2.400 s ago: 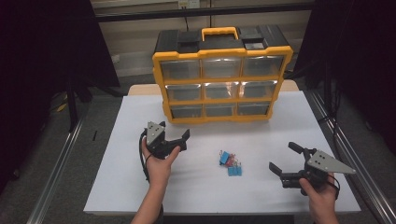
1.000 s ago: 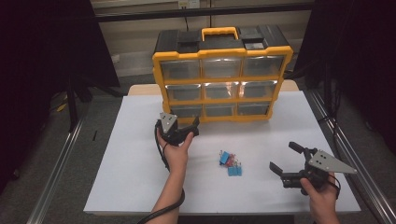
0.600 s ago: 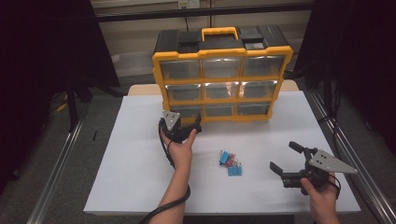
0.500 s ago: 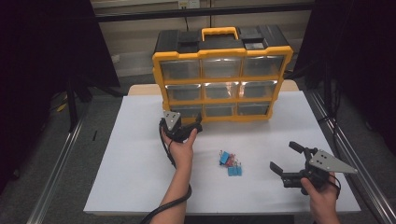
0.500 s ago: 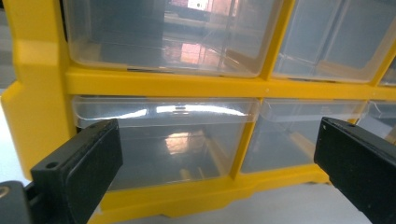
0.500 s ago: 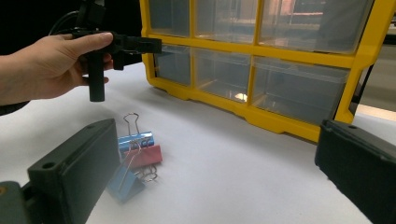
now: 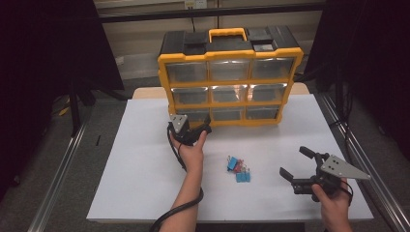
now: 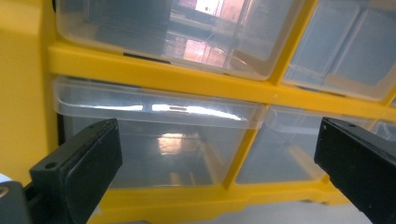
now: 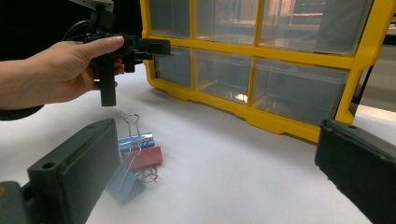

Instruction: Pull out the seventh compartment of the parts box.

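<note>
A yellow organizer (image 7: 231, 77) with clear plastic drawers stands at the back of the white table (image 7: 145, 159). My left gripper (image 7: 200, 130) is held up close to its bottom-left drawer (image 8: 154, 140), open, the jaws wide apart on either side of the drawer front and nothing between them. The right gripper view shows that left gripper (image 9: 156, 46) from the side, just short of the organizer (image 9: 261, 70). My right gripper (image 7: 292, 161) rests low at the front right, open and empty. A small heap of blue and red binder clips (image 7: 238, 168) lies to its left.
In the right gripper view a red clip (image 9: 144, 156) lies between two blue clips (image 9: 135, 140), just ahead of the left-hand jaw. The drawers look empty. Metal rails (image 7: 63, 169) and dark curtains flank the table. A cable trails from the left gripper along the forearm.
The left hand has carried its gripper from the left middle of the table forward and to the right, up to the organizer's bottom-left drawer. The right gripper and clips have stayed put.
</note>
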Available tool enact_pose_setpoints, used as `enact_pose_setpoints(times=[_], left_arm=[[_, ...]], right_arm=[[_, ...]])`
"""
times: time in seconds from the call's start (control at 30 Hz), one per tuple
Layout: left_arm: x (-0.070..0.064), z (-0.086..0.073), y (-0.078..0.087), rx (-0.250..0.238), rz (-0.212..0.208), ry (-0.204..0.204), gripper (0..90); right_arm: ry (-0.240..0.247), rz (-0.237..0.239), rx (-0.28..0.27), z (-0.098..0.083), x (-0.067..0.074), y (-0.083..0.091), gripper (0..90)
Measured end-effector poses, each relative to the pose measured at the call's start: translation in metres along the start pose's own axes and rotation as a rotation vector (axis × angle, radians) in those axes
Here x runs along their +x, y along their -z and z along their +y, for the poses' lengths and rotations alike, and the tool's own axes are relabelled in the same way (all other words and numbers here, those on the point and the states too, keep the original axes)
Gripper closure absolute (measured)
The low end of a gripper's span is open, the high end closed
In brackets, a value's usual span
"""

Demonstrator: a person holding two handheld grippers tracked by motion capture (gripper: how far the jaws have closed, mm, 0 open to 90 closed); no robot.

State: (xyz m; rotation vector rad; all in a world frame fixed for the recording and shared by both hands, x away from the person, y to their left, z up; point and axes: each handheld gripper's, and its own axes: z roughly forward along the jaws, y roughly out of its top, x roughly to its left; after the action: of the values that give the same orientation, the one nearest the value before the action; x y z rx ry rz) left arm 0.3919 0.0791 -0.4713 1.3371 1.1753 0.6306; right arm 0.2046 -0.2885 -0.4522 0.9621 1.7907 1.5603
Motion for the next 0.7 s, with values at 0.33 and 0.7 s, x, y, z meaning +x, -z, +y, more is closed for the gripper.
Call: enact_pose_setpoints(times=[0.33, 0.7], left_arm=[[0.001, -0.007, -0.002, -0.017, -0.02, 0.145, 1.0], [0.001, -0.011, -0.004, -0.066, -0.012, 0.303, 1.9]], right_arm=[[0.001, 0.0, -0.001, 0.0, 0.0, 0.0, 0.0], [0.007, 0.002, -0.008, 0.0, -0.001, 0.0, 0.0]])
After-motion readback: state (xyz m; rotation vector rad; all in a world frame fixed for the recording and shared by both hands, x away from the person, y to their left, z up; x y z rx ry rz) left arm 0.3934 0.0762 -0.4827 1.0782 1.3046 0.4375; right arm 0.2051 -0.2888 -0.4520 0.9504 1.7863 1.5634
